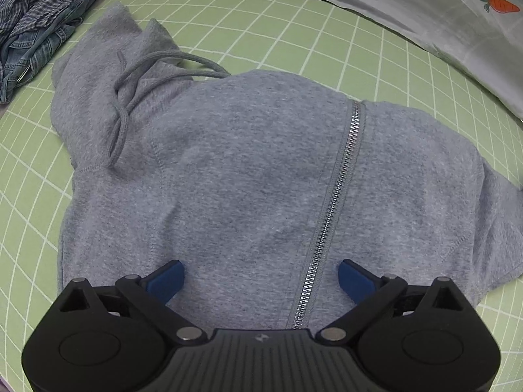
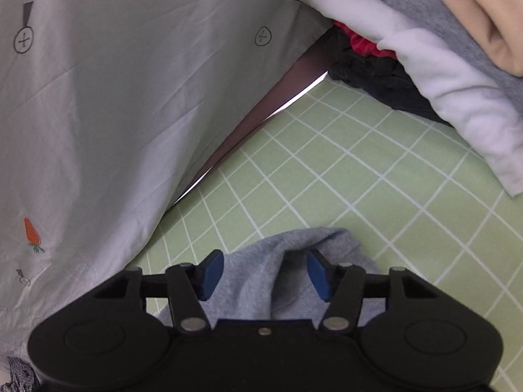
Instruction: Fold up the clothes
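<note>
Green grid mat [image 1: 294, 32]; grey hoodie [image 1: 245, 170] central; margins bare.

Your left gripper [image 1: 261, 277] has a matte black body with ribbed centre housing, two round side lobes, silver pivot pins and blue finger pads [image 1: 166, 279]. Your right gripper [image 2: 264, 274] matches it: black linkages, silver rivets, blue pads [image 2: 212, 272].

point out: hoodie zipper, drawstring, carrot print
zipper [image 1: 336, 192], left wrist view, mid-run of the metal teeth
drawstring [image 1: 122, 116], left wrist view, knotted part of the cord
carrot print [image 1: 501, 4], left wrist view, orange body
</note>
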A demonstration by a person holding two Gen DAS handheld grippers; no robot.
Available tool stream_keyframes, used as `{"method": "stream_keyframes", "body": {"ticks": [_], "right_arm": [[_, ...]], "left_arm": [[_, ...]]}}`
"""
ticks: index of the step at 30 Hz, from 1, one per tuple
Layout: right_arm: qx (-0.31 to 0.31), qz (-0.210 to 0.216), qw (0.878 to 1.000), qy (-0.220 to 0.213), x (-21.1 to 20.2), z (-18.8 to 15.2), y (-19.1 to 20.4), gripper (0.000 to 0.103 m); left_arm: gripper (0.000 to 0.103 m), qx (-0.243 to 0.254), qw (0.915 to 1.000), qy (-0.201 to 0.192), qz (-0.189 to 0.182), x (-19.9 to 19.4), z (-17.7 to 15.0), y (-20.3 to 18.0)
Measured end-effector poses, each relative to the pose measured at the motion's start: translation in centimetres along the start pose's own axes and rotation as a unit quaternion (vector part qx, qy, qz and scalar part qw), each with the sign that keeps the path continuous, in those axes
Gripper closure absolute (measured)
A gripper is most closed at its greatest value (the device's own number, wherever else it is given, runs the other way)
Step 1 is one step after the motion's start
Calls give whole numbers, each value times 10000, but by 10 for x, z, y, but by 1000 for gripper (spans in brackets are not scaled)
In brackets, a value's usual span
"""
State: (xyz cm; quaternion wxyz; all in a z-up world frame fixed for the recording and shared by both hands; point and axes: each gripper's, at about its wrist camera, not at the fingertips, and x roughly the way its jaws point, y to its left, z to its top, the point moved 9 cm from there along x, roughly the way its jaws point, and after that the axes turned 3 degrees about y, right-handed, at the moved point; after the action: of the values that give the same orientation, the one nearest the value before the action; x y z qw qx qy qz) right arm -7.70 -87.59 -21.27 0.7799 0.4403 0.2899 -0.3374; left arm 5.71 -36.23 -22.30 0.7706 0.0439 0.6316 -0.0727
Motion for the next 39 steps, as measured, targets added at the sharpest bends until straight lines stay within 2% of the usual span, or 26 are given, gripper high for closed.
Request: {"method": "stream_keyframes", "body": {"ticks": [1,2,4,6,9,12,14,15,16,17,19,22,23,25,26,31,36,37,38,39], "right_arm": [[-20,-40,10000,-14,1,0,0,86],[-57,-72,9999,-55,0,1,-1,98],[-201,-73,9992,-348,-22,2,-1,100],[-372,-157,9968,-692,-53,2,-3,100],[-618,-567,9898,-1154,-114,-13,-17,100],[-794,-916,9880,-954,-150,-48,-47,100],[-695,-975,9909,-622,-157,-78,-73,99],[-575,-973,9926,-441,-158,-92,-84,96],[-456,-970,9939,-259,-159,-106,-96,84],[-373,-966,9944,-188,-162,-116,-105,78],[-173,-937,9948,-361,-175,-122,-116,64],[349,-833,9938,-652,-187,-119,-127,54],[443,-835,9931,-699,-186,-116,-130,51],[511,-923,9918,-716,-180,-110,-136,37],[504,-989,9913,-702,-175,-106,-139,36],[472,-1126,9911,-533,-145,-90,-149,35],[-44,-1404,9893,-385,-121,-85,-141,37],[-159,-1450,9886,-374,-118,-85,-139,42],[-290,-1495,9877,-351,-116,-85,-136,51],[-428,-1539,9866,-320,-114,-83,-133,67]], "left_arm": [[3,14,10000,-12,-13,-1,0,0],[3,16,10000,-29,-41,-3,0,0],[3,-10,9999,-79,-131,-8,0,0],[3,-40,9997,-126,-218,-13,-2,1],[3,-31,9993,-157,-343,-19,-8,-1],[3,47,9988,-135,-461,-23,-16,-5],[3,120,9985,-103,-533,-25,-20,-9],[3,165,9983,-98,-556,-27,-22,-11],[3,210,9981,-97,-576,-29,-23,-13],[3,260,9978,-123,-589,-32,-23,-15],[3,333,9976,-177,-583,-36,-23,-18],[3,381,9975,-181,-563,-37,-23,-20],[3,385,9976,-178,-555,-37,-23,-20],[3,383,9977,-169,-539,-37,-23,-21],[3,375,9977,-165,-531,-36,-23,-22],[3,236,9985,-111,-486,-32,-26,-19],[3,81,9991,-32,-422,-24,-27,-15],[3,70,9992,-18,-404,-23,-27,-15],[3,63,9992,-2,-390,-22,-27,-14],[3,58,9993,14,-377,-21,-27,-14]]}}
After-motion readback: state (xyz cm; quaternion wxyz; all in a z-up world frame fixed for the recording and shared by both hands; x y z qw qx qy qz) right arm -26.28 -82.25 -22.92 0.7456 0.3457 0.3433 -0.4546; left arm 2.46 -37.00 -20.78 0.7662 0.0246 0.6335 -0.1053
